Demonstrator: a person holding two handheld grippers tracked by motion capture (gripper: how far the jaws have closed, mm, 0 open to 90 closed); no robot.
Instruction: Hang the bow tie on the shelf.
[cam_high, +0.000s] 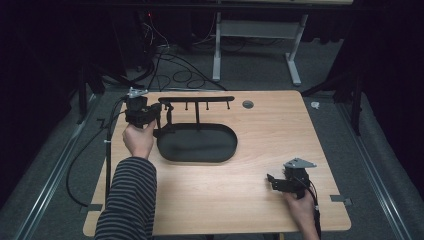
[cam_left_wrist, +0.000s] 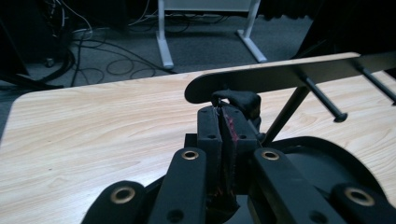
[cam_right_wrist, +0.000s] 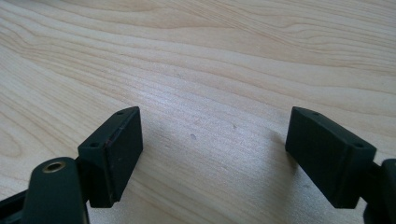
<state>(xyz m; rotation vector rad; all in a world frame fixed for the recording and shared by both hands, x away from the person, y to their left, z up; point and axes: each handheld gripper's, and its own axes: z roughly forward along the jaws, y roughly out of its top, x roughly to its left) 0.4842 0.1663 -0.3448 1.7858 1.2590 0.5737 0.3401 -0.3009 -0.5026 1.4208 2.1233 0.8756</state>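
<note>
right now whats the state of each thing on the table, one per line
left tool: shut, jaws pressed together on a thin dark thing I cannot identify, under the rack's top bar
right tool: open, nothing between the jaws, low over the bare wooden table
black metal peg rack with oval tray base: upright, pegs bare, tray holds nothing

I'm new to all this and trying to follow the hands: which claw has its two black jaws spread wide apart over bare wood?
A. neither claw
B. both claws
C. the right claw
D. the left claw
C: the right claw has its jaws wide apart with bare table between them, while the left claw has its jaws pressed together beside the black rack.
</note>
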